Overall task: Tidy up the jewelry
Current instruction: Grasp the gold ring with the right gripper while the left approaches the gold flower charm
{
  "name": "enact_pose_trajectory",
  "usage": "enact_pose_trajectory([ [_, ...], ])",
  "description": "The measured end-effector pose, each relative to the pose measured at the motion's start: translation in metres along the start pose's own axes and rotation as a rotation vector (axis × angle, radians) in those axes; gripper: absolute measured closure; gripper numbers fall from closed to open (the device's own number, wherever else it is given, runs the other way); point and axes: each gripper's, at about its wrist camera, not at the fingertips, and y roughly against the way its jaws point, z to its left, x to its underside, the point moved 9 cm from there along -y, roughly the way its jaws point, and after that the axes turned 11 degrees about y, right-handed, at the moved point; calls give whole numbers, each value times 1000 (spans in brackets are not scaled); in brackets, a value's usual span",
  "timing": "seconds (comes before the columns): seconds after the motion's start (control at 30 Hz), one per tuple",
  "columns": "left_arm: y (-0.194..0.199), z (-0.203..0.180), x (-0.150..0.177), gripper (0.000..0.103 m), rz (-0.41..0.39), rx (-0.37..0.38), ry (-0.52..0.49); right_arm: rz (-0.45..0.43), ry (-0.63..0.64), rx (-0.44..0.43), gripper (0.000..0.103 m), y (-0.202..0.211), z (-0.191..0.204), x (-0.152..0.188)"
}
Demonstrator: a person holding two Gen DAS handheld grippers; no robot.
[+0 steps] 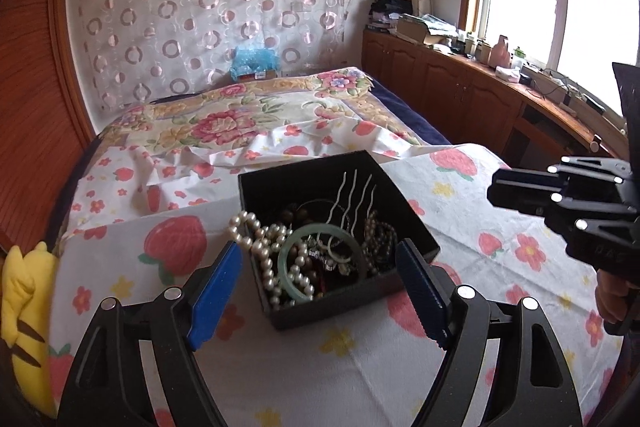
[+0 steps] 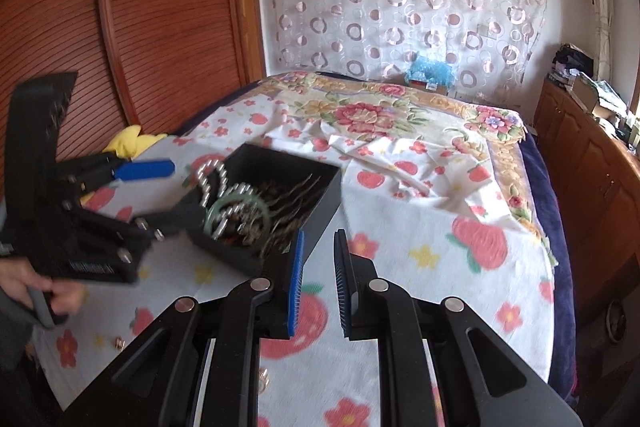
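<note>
Your left gripper (image 1: 320, 291) straddles the black jewelry box (image 1: 412, 223), jaws wide apart; your right gripper (image 2: 319, 283), just beside it, narrowly parted, empty.

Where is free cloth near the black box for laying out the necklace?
Bare strawberry cloth lies between the black box and the left gripper, and right of the box toward the right gripper. The box itself is crowded; the pearl necklace spills over its left rim.
</note>
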Motion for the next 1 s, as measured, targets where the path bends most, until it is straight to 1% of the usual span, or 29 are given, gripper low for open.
enact_pose_trajectory([
  [0.07,9,2,8,27,5,11,8,11,6,-10,86,0,8,9],
  [0.17,23,5,19,27,-2,11,1,24,13,-24,73,-1,18,24],
  [0.2,28,6,22,27,-6,9,1,29,15,-30,72,-1,22,31],
  [0.37,46,12,36,27,-18,1,9,62,31,-39,72,-2,35,53],
  [0.57,57,11,51,27,-19,-9,0,88,40,-41,72,-2,43,70],
  [0.63,60,12,55,27,-16,-5,2,98,39,-43,68,-4,43,74],
  [0.67,62,14,57,27,-14,-3,5,104,38,-46,63,-5,43,77],
  [0.7,63,14,60,27,-12,-2,8,112,37,-48,62,-6,44,80],
  [0.87,62,19,78,27,24,3,23,154,49,-66,62,-14,52,91],
  [1.0,55,21,100,27,80,22,37,188,92,-62,62,-21,62,98],
])
